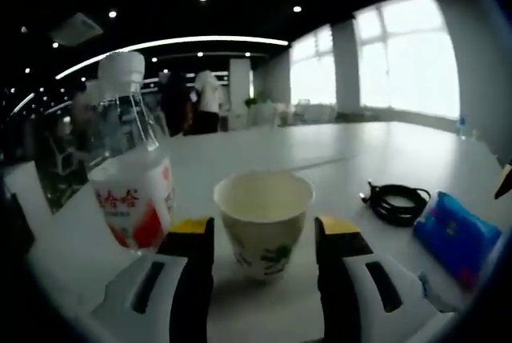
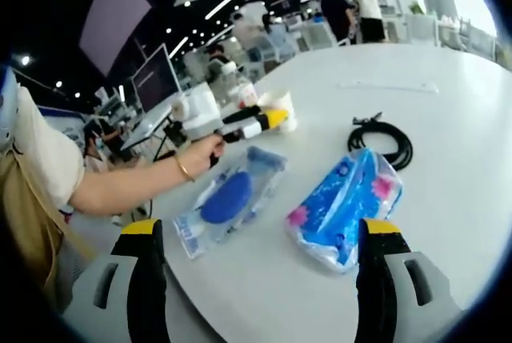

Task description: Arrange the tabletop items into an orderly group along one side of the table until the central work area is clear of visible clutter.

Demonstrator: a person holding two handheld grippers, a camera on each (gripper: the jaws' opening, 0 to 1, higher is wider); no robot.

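Observation:
A white paper cup (image 1: 262, 223) with a green print stands between the yellow-tipped jaws of my left gripper (image 1: 264, 239), which is open around it with small gaps on both sides. A clear bottle (image 1: 128, 159) with a white cap and red label stands just left of the cup. In the right gripper view a hand (image 2: 200, 155) holds that left gripper (image 2: 272, 119) at the cup (image 2: 284, 111). My right gripper (image 2: 260, 235) is open and holds nothing. Ahead of it lie a clear pack with a blue round item (image 2: 228, 199) and a blue tissue pack (image 2: 348, 203).
A coiled black cable (image 1: 398, 201) (image 2: 380, 139) lies on the white table (image 1: 344, 147), beyond a blue pack (image 1: 456, 235). The far tabletop (image 2: 448, 63) is bare and wide. People stand in the background, with desks and monitors to the left.

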